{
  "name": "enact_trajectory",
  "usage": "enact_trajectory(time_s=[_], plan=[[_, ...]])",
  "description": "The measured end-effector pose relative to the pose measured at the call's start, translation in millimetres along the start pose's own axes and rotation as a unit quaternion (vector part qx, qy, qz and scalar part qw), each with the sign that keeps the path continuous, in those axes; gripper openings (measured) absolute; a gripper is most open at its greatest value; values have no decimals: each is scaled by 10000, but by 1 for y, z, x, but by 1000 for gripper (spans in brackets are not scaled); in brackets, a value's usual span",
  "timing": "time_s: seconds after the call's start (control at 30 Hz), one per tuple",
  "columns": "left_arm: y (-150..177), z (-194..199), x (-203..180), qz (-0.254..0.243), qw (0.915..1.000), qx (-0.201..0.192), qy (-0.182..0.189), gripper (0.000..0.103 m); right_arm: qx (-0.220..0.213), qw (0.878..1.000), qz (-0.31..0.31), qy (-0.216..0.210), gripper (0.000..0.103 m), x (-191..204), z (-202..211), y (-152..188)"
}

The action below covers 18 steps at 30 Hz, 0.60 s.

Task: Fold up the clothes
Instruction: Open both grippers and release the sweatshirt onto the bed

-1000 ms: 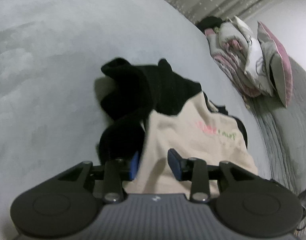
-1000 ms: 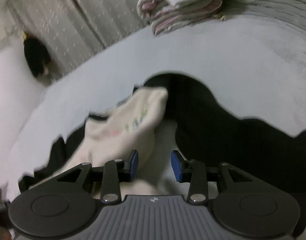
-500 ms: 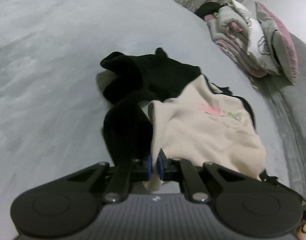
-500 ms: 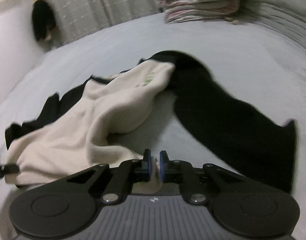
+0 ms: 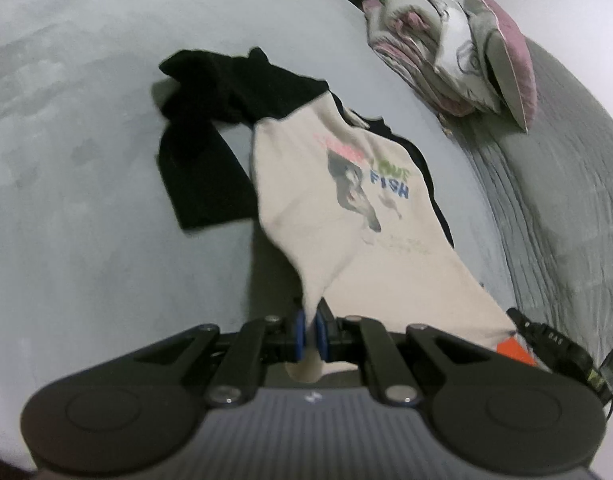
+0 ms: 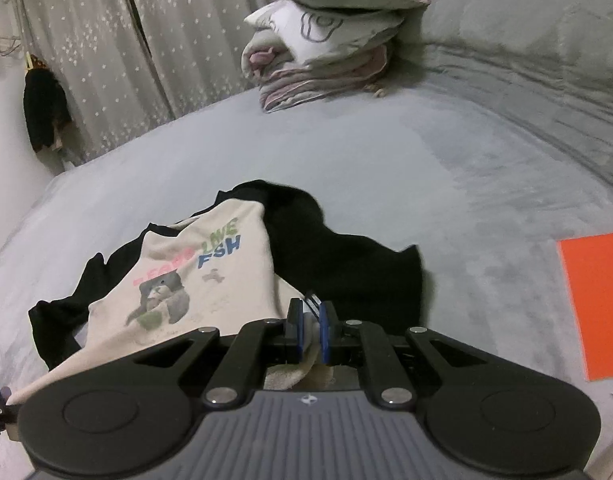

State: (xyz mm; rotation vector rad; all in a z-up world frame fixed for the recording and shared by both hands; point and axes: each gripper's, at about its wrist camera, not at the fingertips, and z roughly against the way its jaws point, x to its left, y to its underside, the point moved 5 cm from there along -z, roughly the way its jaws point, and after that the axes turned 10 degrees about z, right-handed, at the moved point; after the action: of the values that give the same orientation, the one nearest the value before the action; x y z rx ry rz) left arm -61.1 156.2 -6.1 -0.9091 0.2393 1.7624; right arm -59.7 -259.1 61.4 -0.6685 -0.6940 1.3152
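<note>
A cream shirt (image 5: 346, 208) with black sleeves and a printed front lies on the grey bed; it also shows in the right wrist view (image 6: 194, 280). My left gripper (image 5: 311, 334) is shut on the shirt's cream hem at one corner. My right gripper (image 6: 311, 330) is shut on the hem at the other corner. The hem is lifted and stretched between the two grippers. One black sleeve (image 5: 202, 120) trails crumpled on the left, the other (image 6: 346, 260) lies on the bed ahead of the right gripper.
A stack of folded bedding and pillows (image 5: 446, 52) sits at the far side of the bed (image 5: 86, 200), also in the right wrist view (image 6: 326, 48). An orange sheet (image 6: 594, 304) lies on the bed at the right. Curtains (image 6: 126, 48) hang behind.
Both grippers closed on the shirt's hem, then lifted and pulled it back. The body has spread out and the printed front now shows. The black sleeves dragged along.
</note>
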Motion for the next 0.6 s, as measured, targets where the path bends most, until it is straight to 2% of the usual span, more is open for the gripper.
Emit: enact_trajectory(time_s=[0.1,0.23,0.43,0.5,0.6], plan=[[14,1,-3,-211,9996,81,-138,6,5,10000,81,51,10,-1,9,8],[31,-6,1,-506,9974,233,-460,6,224,9994,222,131,10,-4,4,22],[42,-24,20,-553,9942,500,-770,8,685,9972,265,135,11,-9,-16,42],[41,-23,22,-519,9945,501,-765,10,768,9965,295,117,11,-10,-20,43],[34,-18,26,-426,9955,435,-721,29,762,9967,232,146,13,-15,-22,39]])
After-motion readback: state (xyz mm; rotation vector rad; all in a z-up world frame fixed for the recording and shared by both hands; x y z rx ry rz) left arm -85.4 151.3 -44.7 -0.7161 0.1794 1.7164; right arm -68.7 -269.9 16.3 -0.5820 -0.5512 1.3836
